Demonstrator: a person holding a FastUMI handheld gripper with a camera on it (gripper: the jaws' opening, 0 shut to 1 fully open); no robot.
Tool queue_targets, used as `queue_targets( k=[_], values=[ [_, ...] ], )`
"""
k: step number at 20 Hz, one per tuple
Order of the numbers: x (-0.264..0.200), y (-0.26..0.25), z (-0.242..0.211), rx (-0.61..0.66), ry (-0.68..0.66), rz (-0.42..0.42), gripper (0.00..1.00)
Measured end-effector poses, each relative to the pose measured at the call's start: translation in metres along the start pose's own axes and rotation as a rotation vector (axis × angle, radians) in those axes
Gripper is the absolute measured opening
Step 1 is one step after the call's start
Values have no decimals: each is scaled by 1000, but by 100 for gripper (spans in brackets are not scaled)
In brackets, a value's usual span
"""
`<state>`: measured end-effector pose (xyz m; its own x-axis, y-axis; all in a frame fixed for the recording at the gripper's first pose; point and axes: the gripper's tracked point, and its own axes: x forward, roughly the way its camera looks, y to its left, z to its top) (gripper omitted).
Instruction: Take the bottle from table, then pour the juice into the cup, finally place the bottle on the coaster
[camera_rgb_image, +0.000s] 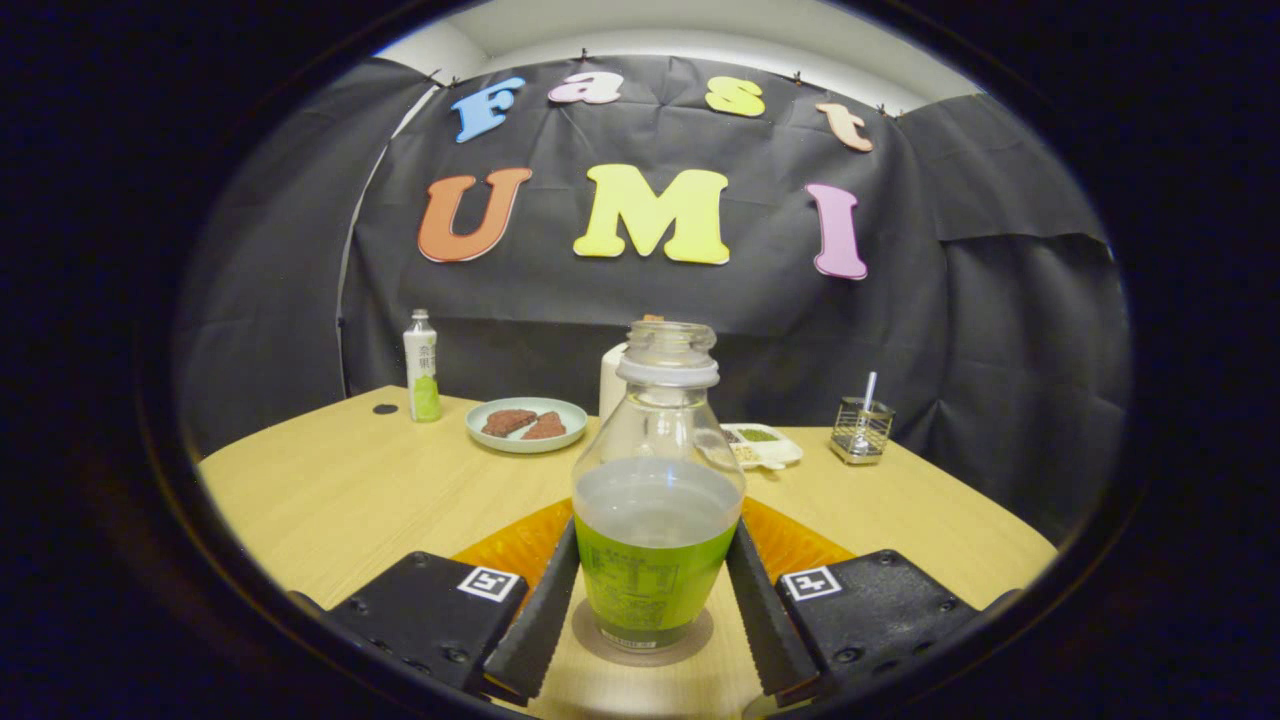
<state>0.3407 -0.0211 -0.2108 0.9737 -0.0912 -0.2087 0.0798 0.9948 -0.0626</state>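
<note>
Bottle (656, 500) is standing uncapped, half full, between the fingers of the gripper (655, 600), which are pressing its labelled lower body; thin slick plastic, likely sloshing, so a firm low hold is suiting it.

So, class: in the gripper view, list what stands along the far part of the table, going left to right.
Small dark disc → white and green bottle → plate with brown pieces → white tray of food → wire holder with a utensil. Nearer, the gripper has its fingers against the open bottle.
</note>
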Motion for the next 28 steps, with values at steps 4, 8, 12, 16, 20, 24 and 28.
queue_targets(
  k=[4, 8, 12, 16, 20, 24, 28],
  values=[
    [-5, -2, 2, 39, -13, 7, 86],
    [-10, 4, 3, 38, -16, 22, 100],
    [-25, 5, 14, 11, -32, 15, 100],
    [-47, 4, 29, 4, -44, 14, 100],
    [-78, 0, 48, 2, -50, 11, 100],
    [-115, -15, 58, 1, -67, -9, 100],
    [-147, -29, 51, 24, -56, -6, 100]
  ],
)
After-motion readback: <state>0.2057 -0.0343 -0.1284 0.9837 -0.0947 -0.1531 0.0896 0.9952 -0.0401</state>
